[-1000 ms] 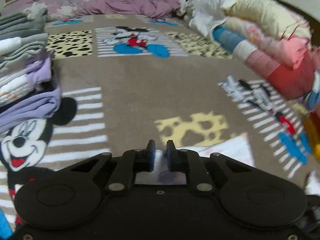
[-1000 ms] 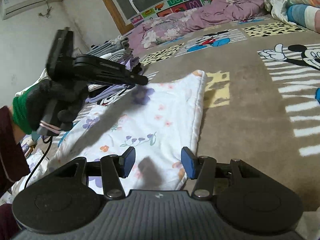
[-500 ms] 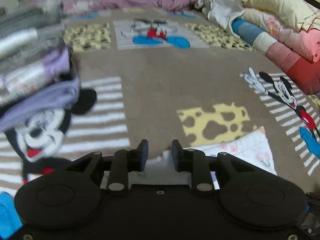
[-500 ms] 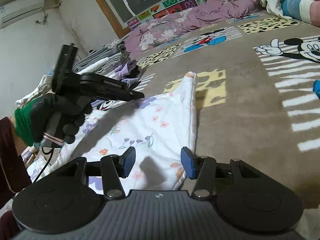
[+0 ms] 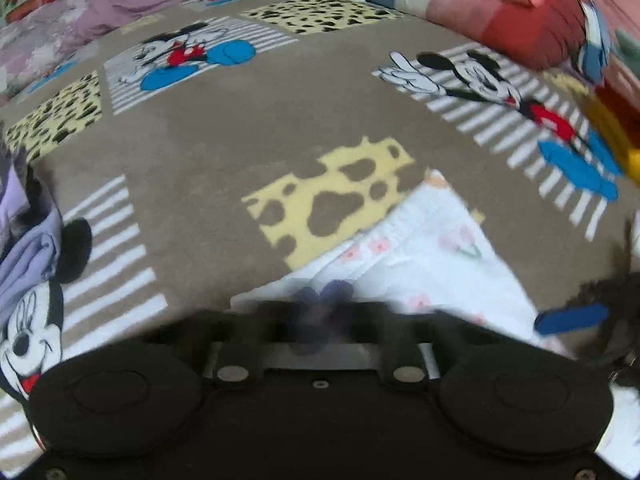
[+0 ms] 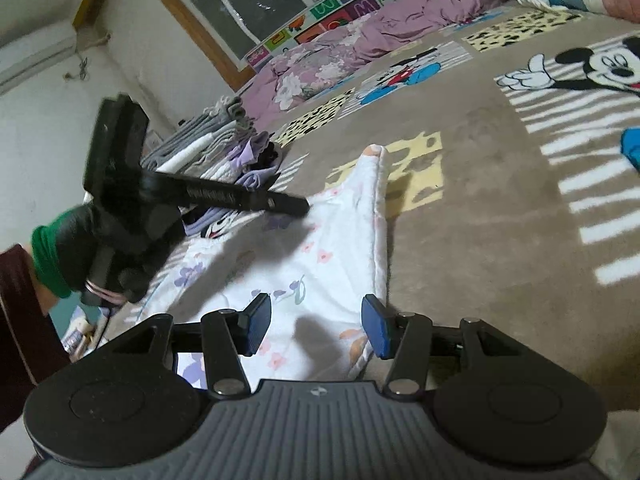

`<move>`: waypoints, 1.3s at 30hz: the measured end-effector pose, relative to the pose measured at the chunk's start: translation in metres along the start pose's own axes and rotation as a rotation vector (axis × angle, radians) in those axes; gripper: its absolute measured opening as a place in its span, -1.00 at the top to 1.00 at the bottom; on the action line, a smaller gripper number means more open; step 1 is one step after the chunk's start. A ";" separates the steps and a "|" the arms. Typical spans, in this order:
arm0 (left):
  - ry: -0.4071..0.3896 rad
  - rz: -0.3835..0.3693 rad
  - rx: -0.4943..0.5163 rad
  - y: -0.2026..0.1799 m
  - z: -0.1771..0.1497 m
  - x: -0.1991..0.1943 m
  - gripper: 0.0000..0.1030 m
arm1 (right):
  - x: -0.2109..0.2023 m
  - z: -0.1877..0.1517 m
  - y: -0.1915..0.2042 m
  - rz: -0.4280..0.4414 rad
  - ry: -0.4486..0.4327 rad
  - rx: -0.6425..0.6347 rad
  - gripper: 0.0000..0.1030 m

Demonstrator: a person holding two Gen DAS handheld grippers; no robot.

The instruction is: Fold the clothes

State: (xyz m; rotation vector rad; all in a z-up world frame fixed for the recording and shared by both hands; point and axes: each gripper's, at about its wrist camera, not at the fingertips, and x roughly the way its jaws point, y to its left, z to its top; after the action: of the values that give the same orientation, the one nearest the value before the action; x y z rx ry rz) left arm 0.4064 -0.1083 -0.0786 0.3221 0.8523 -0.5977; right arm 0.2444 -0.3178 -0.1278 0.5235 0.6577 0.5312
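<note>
A white floral cloth [image 6: 332, 248] lies spread on the brown cartoon-print blanket [image 6: 500, 208]. My right gripper [image 6: 316, 328] is open, its blue pads over the cloth's near edge with nothing between them. My left gripper [image 6: 300, 205], held by a gloved hand [image 6: 92, 240], hovers just above the cloth's far left part. In the left wrist view, which is blurred, the left gripper [image 5: 320, 312] has its fingers spread, and the cloth [image 5: 432, 264] with a purple flower shows in the gap. A blue pad [image 5: 572, 317] of the right gripper appears at the right edge.
A stack of folded clothes [image 6: 208, 148] stands to the left of the cloth, its purple lower layers [image 5: 28, 248] close by. Rolled bedding [image 5: 480, 12] lines the far right. A crumpled purple quilt [image 6: 400, 20] lies under the window.
The left gripper's fingers have spread from nearly shut on the cloth's edge to apart, letting it go. The left view has swung to the right. The right gripper has barely moved.
</note>
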 end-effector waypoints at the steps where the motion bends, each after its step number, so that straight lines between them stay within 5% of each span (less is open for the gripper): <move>1: -0.036 0.005 -0.003 0.000 -0.001 -0.004 1.00 | 0.000 0.000 -0.001 0.002 -0.002 0.006 0.01; 3: -0.091 0.020 -0.051 0.007 -0.003 -0.007 1.00 | 0.000 0.000 -0.001 0.003 -0.003 0.010 0.01; 6: -0.039 0.079 -0.040 0.007 -0.003 0.007 1.00 | 0.002 0.000 -0.004 0.009 -0.002 0.021 0.01; 11: -0.161 -0.093 -0.084 -0.012 0.007 -0.016 0.77 | 0.002 0.000 -0.004 0.011 -0.003 0.025 0.01; 17: -0.150 -0.168 0.015 -0.058 0.017 0.007 0.77 | 0.003 -0.001 -0.003 0.008 -0.006 0.018 0.01; 21: -0.074 -0.078 0.039 -0.063 0.015 0.043 0.77 | 0.004 -0.002 -0.001 0.000 -0.003 -0.003 0.00; 28: -0.052 -0.078 -0.083 -0.052 0.021 0.043 0.73 | 0.007 -0.004 0.005 -0.012 0.003 -0.041 -0.03; 32: -0.107 -0.118 -0.172 -0.052 0.029 0.031 0.74 | 0.007 -0.006 0.009 -0.025 0.005 -0.067 -0.04; 39: -0.040 -0.093 -0.279 -0.046 0.030 0.062 0.71 | 0.008 -0.007 0.012 -0.035 0.007 -0.089 -0.07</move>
State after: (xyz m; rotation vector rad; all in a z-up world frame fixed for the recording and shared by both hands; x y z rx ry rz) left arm 0.4281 -0.1818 -0.1094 0.0172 0.9025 -0.5612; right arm 0.2416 -0.3021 -0.1287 0.4263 0.6458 0.5273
